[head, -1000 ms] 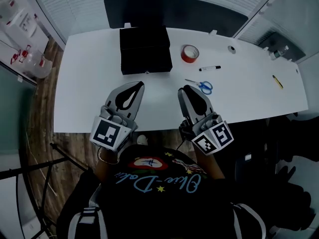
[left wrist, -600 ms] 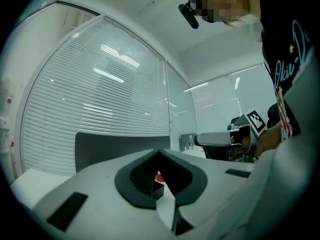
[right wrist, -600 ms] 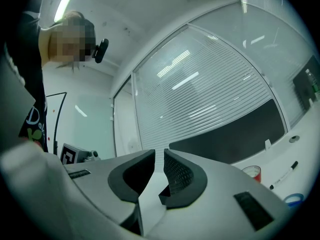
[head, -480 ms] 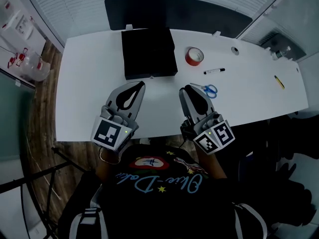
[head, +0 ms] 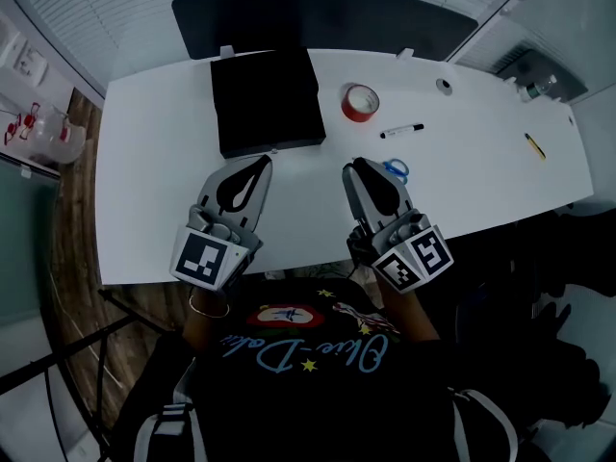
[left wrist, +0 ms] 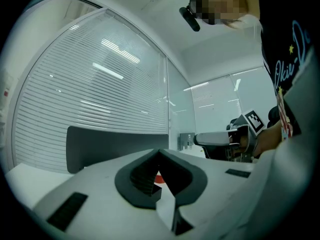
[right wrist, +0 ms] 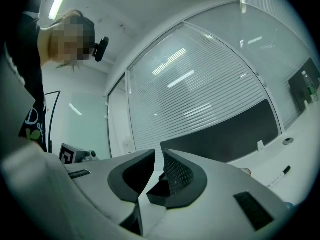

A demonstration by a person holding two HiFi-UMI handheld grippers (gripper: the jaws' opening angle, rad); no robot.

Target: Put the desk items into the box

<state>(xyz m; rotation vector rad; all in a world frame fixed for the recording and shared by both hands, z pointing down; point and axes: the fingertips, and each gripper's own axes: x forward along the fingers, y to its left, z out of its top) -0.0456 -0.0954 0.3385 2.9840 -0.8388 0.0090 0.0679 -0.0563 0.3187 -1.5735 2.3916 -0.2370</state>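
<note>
Edged left gripper (head: 260, 161) (jaws together, empty) and right gripper (head: 355, 166) (jaws a slit apart, empty) forward over bench (head: 154, 181) | neared black box (head: 267, 101), seemingly lidded, and scissors (head: 396, 169) | left tape (head: 361, 101), marker (head: 402, 131) lying out; boxed nothing yet

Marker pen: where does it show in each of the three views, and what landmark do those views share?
Head view: the marker lies on the white desk, right of the red tape roll.
Left gripper view: not in it.
Right gripper view: the marker is at far lower right.
Shared landmark: the dark panel behind the desk.
</note>
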